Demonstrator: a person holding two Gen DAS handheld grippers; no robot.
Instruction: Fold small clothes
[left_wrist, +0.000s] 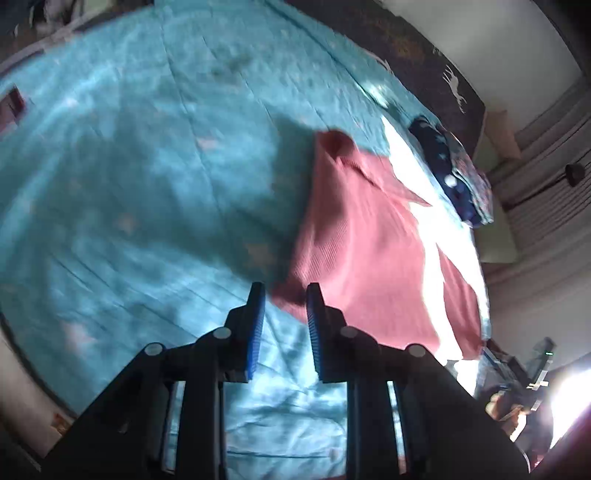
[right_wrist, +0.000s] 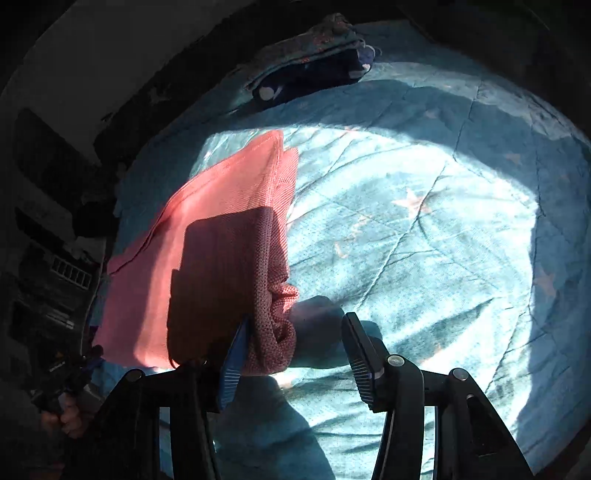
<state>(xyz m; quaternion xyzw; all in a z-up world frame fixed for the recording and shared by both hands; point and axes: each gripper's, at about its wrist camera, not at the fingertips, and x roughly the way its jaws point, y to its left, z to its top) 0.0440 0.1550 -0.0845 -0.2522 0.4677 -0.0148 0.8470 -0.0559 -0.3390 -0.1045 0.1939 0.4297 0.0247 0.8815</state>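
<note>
Item: we hold the left hand-held gripper (left_wrist: 285, 295) narrowly parted and empty, the right hand-held gripper (right_wrist: 295, 328) agape beside the folded pink knit garment (right_wrist: 207, 240), released flat on the teal star-print quilt (right_wrist: 424, 221) for its next fold.

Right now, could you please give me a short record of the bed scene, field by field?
surface: blue star-patterned quilt
garment in work: pink knit top, partly folded, lying on the quilt
already stacked: folded dark clothes at the far edge
left gripper: open, empty, at the pink top's near corner
right gripper: open, the top's bunched edge by its left finger, not pinched
</note>
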